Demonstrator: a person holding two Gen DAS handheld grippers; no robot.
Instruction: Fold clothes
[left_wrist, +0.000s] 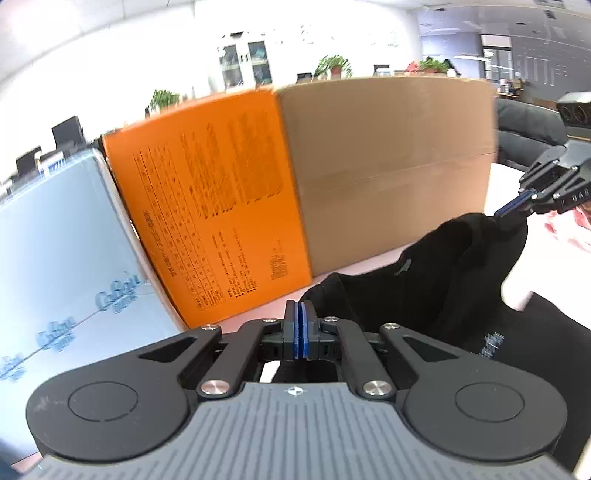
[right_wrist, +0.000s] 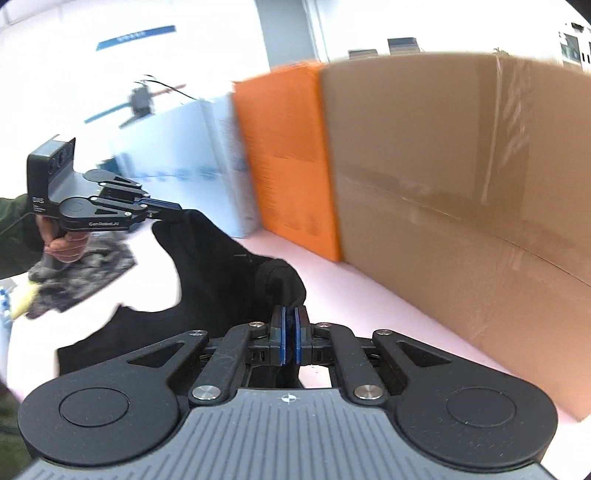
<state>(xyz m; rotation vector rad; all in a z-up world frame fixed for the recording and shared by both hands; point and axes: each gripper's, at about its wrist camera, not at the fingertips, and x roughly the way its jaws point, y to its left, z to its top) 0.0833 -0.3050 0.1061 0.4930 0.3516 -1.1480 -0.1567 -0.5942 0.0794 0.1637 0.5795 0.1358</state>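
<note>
- Soft black cloth garment, hanging between two grippers above a pale pink table top.
- Left gripper pinched tight, blue pads together, a bit of black cloth caught at the tips.
- Right gripper pinched tight too, a fold of the same black cloth squeezed between its blue pads.
- Looks light and floppy; sags in the middle, bunches up, no stiffness at all.
- Not slippery by the look of it, and nothing to break.
- Best held at two top corners or shoulders, pulled apart a little to stretch it flat before laying it down.
- Small grey mark and some pale print on the cloth, too blurry to read.
- Close behind: a tall brown cardboard box, a bright orange box with black writing, and a pale blue box, all in a row like a wall.
- Could bump the boxes if swung too far forward.
- Grey patterned cloth heap lying on the table beside the left hand; something pink and white lying past the right gripper, too blurry to tell what.
- Both a bit in the way of a flat spread.
</note>
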